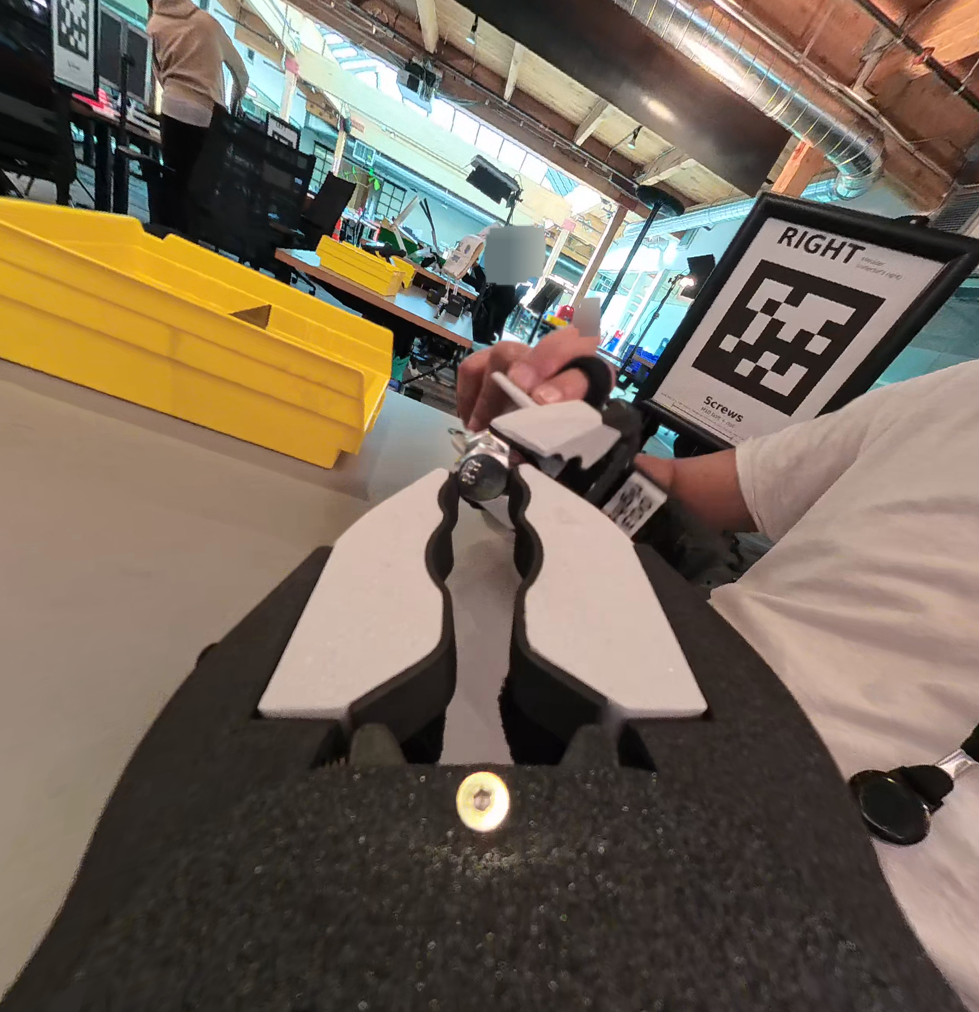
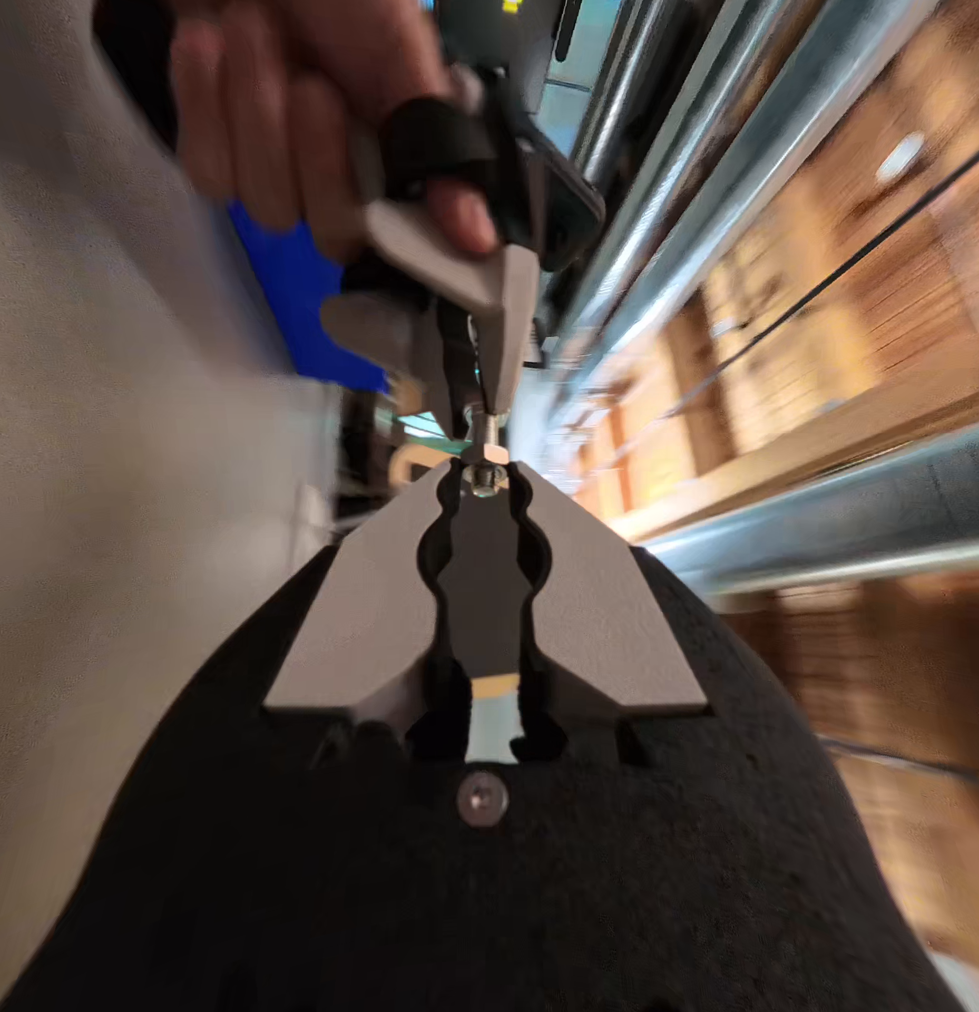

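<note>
**Bolt clamped between two hand-held grippers above a workbench**

Gripping the round head of a silver bolt (image 1: 483,481), the left gripper (image 1: 481,484) is seen with both black pads pressed against the metal at the very tips of its pale fingers. The bolt is held just above a pale grey table (image 1: 148,520), its shaft pointing away from the camera. On that shaft, a hexagonal nut (image 2: 483,453) is threaded, and beyond it a smaller nut (image 2: 481,477) sits near the bolt's end. The right gripper (image 2: 481,482) is closed on this far end, its pads set on either side of the small nut; whether they press on the nut or the thread alone cannot be told from the blurred view. From the left camera, the right gripper is seen coming in from the upper right, worked by a hand (image 1: 509,378) with one finger through a black loop. A white sleeve (image 1: 859,465) fills the right edge. Two nested yellow bins (image 1: 175,328) are set on the table to the left, well apart from the bolt. A framed sign with a black-and-white square marker (image 1: 794,334) stands behind the hand. Wooden beams and a silver duct (image 1: 777,98) are visible overhead.
</note>
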